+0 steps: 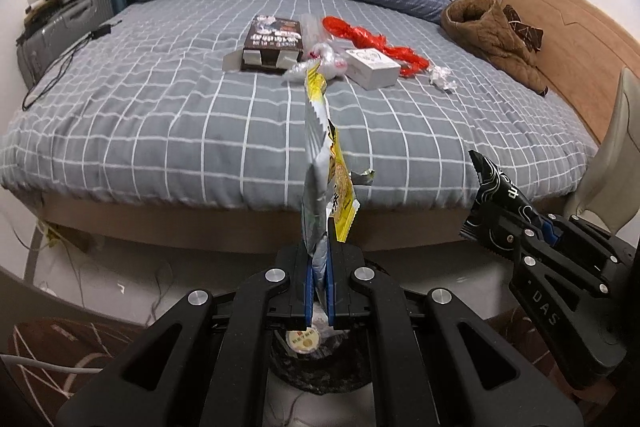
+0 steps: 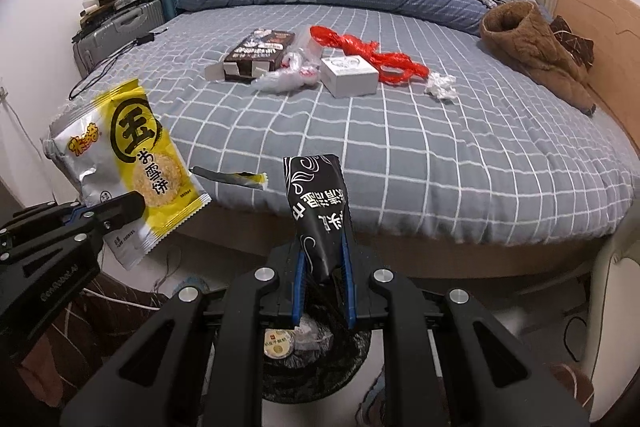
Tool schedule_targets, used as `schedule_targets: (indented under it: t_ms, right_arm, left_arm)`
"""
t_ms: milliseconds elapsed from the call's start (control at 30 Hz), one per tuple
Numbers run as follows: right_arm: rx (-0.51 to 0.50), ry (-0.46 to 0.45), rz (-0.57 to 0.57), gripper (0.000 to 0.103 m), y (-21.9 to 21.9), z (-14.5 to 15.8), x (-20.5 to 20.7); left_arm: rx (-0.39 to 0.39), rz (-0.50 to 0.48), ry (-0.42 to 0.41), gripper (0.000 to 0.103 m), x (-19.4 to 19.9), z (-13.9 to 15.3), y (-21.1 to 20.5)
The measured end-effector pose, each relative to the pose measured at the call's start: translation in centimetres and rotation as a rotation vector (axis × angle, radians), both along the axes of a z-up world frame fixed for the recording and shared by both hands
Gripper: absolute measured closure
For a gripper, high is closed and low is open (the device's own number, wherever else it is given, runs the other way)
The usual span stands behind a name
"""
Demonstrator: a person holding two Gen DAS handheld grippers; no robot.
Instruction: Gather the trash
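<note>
Left wrist view: our left tool [image 1: 318,291] is clamped on a yellow snack wrapper [image 1: 324,163]. Our right tool [image 2: 322,287] grips a black wrapper [image 2: 316,203]. Both wrappers hang above the trash bin [image 2: 352,367] beside the bed [image 2: 440,155].
</note>
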State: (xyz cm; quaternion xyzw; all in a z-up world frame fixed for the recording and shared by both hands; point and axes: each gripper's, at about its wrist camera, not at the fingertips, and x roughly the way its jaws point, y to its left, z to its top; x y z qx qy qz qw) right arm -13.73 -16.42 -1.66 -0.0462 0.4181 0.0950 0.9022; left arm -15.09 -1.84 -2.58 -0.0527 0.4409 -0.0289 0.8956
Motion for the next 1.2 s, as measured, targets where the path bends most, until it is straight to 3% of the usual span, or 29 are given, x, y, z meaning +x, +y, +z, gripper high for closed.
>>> schedule_targets:
  t_ms: [400, 800, 1200]
  right_arm:
    - [-0.003, 0.095, -0.01, 0.089, -0.6, -4.2, -1.6]
    - [0.0, 0.209, -0.009, 0.089, -0.7, -9.2, 0.5]
    - [-0.012, 0.278, -0.035, 0.089, -2.4, -12.7, 2.1]
  left_arm:
    - [-0.018, -0.005, 0.071, 0.099, -1.0, -4.4, 0.0]
    - [-0.001, -0.059, 0.13, 0.099, 1.2, -8.1, -1.1]
    - [-0.007, -0.095, 0.247, 0.099, 3.4, -13.7, -3.1]
